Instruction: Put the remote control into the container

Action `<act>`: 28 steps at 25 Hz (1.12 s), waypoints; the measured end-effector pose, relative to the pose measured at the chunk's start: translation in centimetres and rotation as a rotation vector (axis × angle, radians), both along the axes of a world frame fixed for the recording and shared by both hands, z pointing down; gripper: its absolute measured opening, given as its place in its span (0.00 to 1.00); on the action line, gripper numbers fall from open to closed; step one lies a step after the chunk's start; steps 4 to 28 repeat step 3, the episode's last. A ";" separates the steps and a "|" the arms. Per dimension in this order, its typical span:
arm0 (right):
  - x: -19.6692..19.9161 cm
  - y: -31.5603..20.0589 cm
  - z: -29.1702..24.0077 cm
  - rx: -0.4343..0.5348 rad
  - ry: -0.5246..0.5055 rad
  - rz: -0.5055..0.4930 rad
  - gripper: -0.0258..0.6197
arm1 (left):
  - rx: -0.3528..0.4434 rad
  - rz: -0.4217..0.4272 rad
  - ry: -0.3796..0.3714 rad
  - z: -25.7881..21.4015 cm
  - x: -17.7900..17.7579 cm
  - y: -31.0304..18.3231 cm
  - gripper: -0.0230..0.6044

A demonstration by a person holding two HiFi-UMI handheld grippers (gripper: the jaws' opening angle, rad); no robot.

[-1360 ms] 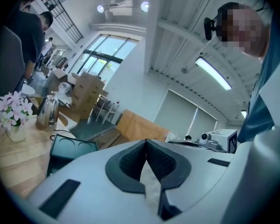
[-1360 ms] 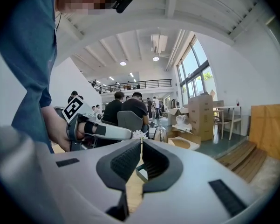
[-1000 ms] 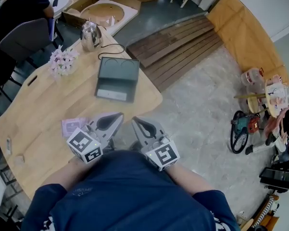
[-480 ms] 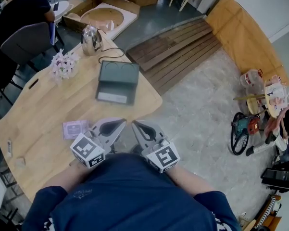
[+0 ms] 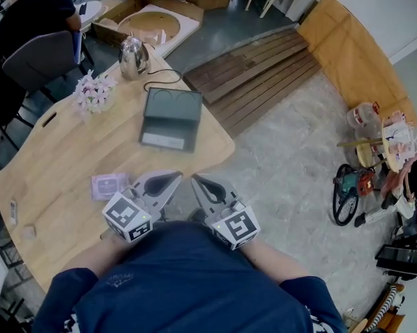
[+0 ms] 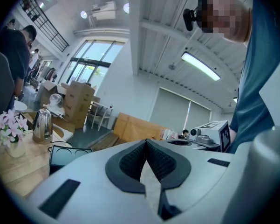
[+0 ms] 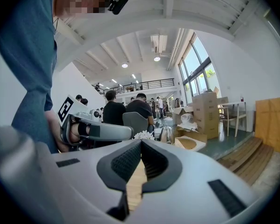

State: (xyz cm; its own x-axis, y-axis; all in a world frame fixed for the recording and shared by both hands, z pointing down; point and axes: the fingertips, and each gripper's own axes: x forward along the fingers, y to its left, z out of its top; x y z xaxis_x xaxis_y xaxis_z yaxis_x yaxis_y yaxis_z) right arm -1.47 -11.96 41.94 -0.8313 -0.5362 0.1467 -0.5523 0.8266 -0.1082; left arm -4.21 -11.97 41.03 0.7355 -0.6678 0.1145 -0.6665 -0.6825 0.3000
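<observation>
A slim black remote control [image 5: 48,119] lies on the wooden table [image 5: 69,158], near its left edge. The dark grey container [image 5: 170,116] stands open at the table's far right; it also shows in the left gripper view as a dark container [image 6: 67,154] with two round recesses. My left gripper [image 5: 172,179] and right gripper [image 5: 196,180] are held side by side close to my body, over the table's near edge. Both are shut with nothing between the jaws, as the left gripper [image 6: 146,143] and right gripper [image 7: 140,143] show in their own views.
A steel kettle [image 5: 133,55] with a black cord and a small vase of pink flowers [image 5: 91,92] stand at the table's far side. A pink packet [image 5: 107,184] lies just left of my left gripper. A person sits on a grey chair [image 5: 38,57] behind the table.
Almost nothing: the head view has shifted a little, and both grippers stay shut and empty in front of my body.
</observation>
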 end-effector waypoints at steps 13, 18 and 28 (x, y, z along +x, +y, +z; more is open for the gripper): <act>-0.1 0.2 0.2 -0.001 -0.010 -0.006 0.07 | -0.001 -0.001 0.002 0.0 0.0 0.0 0.09; -0.1 0.2 0.2 -0.001 -0.010 -0.006 0.07 | -0.001 -0.001 0.002 0.0 0.0 0.0 0.09; -0.1 0.2 0.2 -0.001 -0.010 -0.006 0.07 | -0.001 -0.001 0.002 0.0 0.0 0.0 0.09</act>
